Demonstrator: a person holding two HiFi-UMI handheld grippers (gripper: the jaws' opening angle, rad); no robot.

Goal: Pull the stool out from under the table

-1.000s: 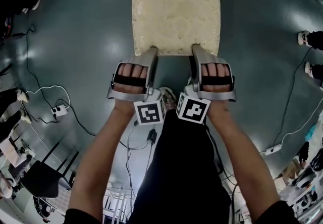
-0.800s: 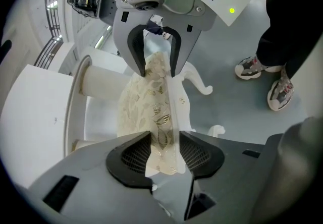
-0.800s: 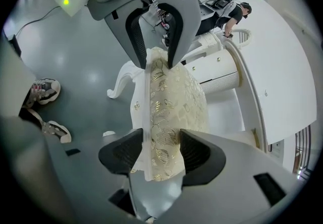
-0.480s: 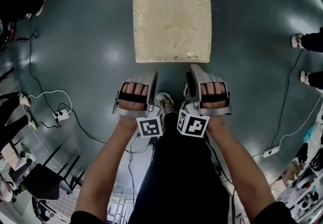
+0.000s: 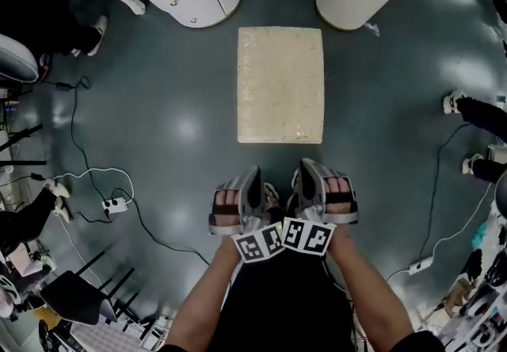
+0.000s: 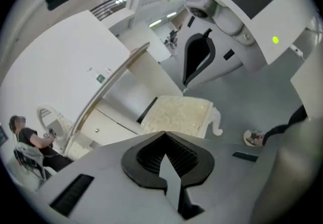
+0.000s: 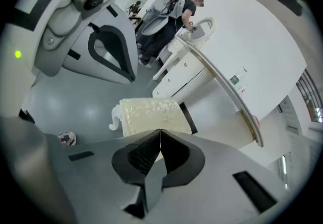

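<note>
Stool (image 5: 280, 85) is being left alone; the left gripper (image 6: 164, 136) and right gripper (image 7: 160, 134) are hanging side by side, jaws just having been closing, now pressed together on nothing; just ahead, touching neither, it is standing on glossy grey floor (image 5: 158, 105), clear of the white rounded worktop (image 7: 257, 26); the pull is looking done, so keeping clear is serving best; its rectangular cream cushion is showing a nubbly pattern over curved white legs.
</note>
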